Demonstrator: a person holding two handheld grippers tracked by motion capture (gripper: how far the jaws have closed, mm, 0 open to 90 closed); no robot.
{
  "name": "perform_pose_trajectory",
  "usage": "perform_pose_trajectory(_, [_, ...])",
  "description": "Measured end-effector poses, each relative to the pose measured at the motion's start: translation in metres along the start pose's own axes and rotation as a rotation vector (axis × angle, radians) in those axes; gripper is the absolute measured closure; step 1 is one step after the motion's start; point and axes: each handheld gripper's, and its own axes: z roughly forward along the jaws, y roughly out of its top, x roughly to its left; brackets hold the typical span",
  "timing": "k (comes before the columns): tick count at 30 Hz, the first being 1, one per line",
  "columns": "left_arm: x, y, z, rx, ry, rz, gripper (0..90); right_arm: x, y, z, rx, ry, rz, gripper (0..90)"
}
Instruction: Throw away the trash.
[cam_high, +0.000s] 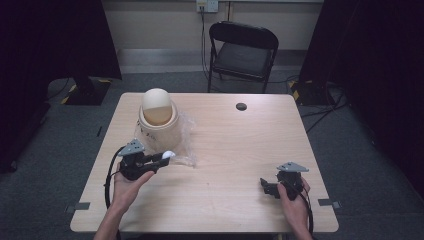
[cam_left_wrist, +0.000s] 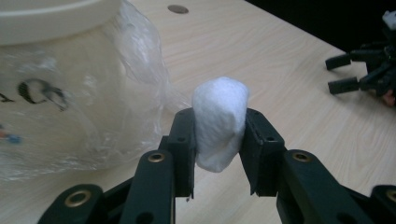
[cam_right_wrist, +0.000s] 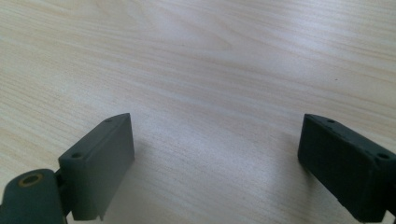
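- Your left hand-held gripper (cam_left_wrist: 218, 140) is pinching a white cotton ball (cam_left_wrist: 220, 122) between its jaws, just above the worktop (cam_high: 225, 150).
- The ball sits just beside the crinkled clear plastic bag (cam_left_wrist: 135, 70) around the cream bin (cam_high: 158, 122), whose domed lid (cam_high: 156, 106) is on.
- Your right hand-held gripper (cam_right_wrist: 215, 163) has its jaws spread wide over bare wood, well apart from the left one.
- A black folding chair (cam_high: 243, 50) stands behind the worktop.
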Motion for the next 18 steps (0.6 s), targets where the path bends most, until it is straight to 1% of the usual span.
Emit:
perform_pose_trajectory(1, [0.002,0.001,-0.001,-0.006,-0.002,-0.008,67.5,0.0,0.0,0.0,0.0,0.0,0.0,9.9])
perform_pose_trajectory(2, [0.004,0.004,-0.003,-0.01,0.005,-0.011,67.5,0.0,0.0,0.0,0.0,0.0,0.0,9.8])
perform_pose_trajectory(4, [0.006,0.006,-0.003,-0.01,0.003,-0.012,67.5,0.0,0.0,0.0,0.0,0.0,0.0,9.8])
perform_pose_trajectory(6, [0.009,0.011,-0.005,-0.02,0.009,-0.028,67.5,0.0,0.0,0.0,0.0,0.0,0.0,9.8])
perform_pose_trajectory(7, [0.009,0.011,-0.005,-0.02,0.009,-0.028,67.5,0.0,0.0,0.0,0.0,0.0,0.0,9.8])
perform_pose_trajectory(8, [0.012,0.014,-0.005,-0.014,0.019,-0.025,67.5,0.0,0.0,0.0,0.0,0.0,0.0,9.8])
perform_pose_trajectory(9, [0.013,0.015,-0.005,-0.018,0.016,-0.031,67.6,0.0,0.0,0.0,0.0,0.0,0.0,9.8])
perform_pose_trajectory(10, [0.014,0.016,-0.006,-0.021,0.019,-0.029,67.6,0.0,0.0,0.0,0.0,0.0,0.0,9.8])
perform_pose_trajectory(14, [0.019,0.021,-0.011,-0.044,0.032,-0.047,67.5,0.0,0.0,0.0,0.0,0.0,0.0,9.8])
perform_pose_trajectory(18, [0.022,0.025,-0.011,-0.037,0.048,-0.049,67.6,0.0,0.0,0.0,0.0,0.0,0.0,9.8])
